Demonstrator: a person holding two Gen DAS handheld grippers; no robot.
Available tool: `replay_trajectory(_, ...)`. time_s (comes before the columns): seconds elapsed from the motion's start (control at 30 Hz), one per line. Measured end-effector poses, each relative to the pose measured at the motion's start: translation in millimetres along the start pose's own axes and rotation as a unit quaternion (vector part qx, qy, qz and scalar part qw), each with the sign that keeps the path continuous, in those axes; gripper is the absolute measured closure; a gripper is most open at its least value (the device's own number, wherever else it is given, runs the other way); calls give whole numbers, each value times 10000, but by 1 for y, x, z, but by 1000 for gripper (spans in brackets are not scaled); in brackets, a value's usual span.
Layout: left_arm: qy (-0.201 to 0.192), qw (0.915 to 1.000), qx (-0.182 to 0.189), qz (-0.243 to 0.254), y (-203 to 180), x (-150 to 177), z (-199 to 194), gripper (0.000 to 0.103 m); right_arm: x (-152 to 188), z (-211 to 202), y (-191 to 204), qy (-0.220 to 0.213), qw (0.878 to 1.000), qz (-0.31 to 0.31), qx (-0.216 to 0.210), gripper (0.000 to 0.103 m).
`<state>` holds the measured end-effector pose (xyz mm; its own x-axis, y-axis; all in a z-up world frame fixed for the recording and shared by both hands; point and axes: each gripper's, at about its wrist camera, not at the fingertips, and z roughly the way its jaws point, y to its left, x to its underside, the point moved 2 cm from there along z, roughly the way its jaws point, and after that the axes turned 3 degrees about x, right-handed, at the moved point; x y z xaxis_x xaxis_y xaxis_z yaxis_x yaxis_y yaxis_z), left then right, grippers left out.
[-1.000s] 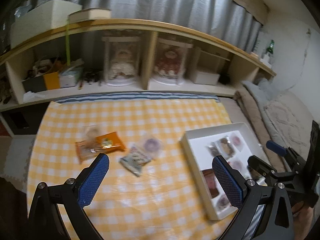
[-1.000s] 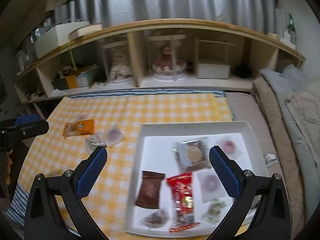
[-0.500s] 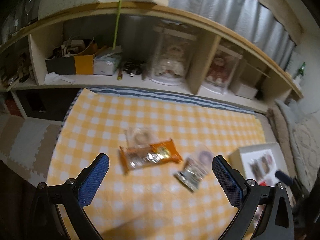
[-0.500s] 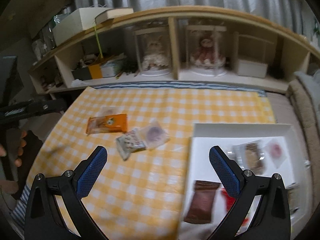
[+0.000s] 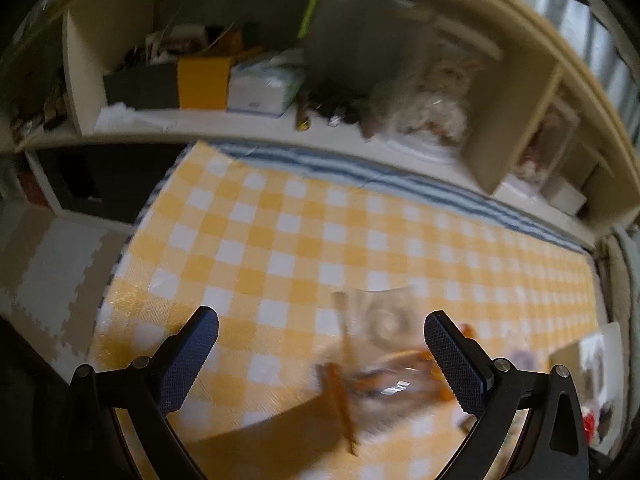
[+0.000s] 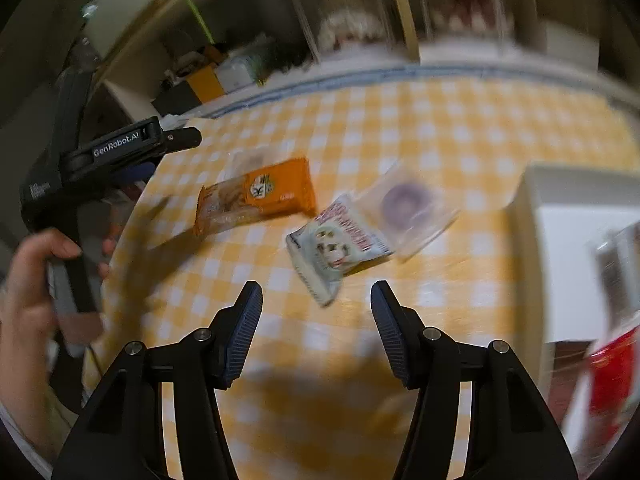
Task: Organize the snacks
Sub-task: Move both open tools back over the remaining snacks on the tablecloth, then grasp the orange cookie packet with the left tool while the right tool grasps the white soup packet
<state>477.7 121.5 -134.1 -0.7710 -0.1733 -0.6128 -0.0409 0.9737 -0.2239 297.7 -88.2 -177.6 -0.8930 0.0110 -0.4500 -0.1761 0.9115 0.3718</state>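
Orange snack packet (image 6: pixel 256 200) lengthwise left-right on the cloth; both grippers' fingers apart, empty.

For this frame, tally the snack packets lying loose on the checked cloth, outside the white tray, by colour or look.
Orange packet: 1
White printed packet: 1
Clear packet with a purple ring: 1
Clear packet behind the orange one: 1
Total: 4 loose on the checked cloth. Contents of the white tray are too blurred to count.

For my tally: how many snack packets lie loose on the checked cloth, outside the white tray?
4: an orange packet, a clear one tucked behind it, a white printed one, and a clear one with a purple ring beside it. Blur may hide others.
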Motion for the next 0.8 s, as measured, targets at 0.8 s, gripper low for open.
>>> replay_trajectory(0.8, 1348, 9747, 267, 1764, -11, 20, 53, 2, -39, 71, 21, 378, 9911, -30, 1273, 38)
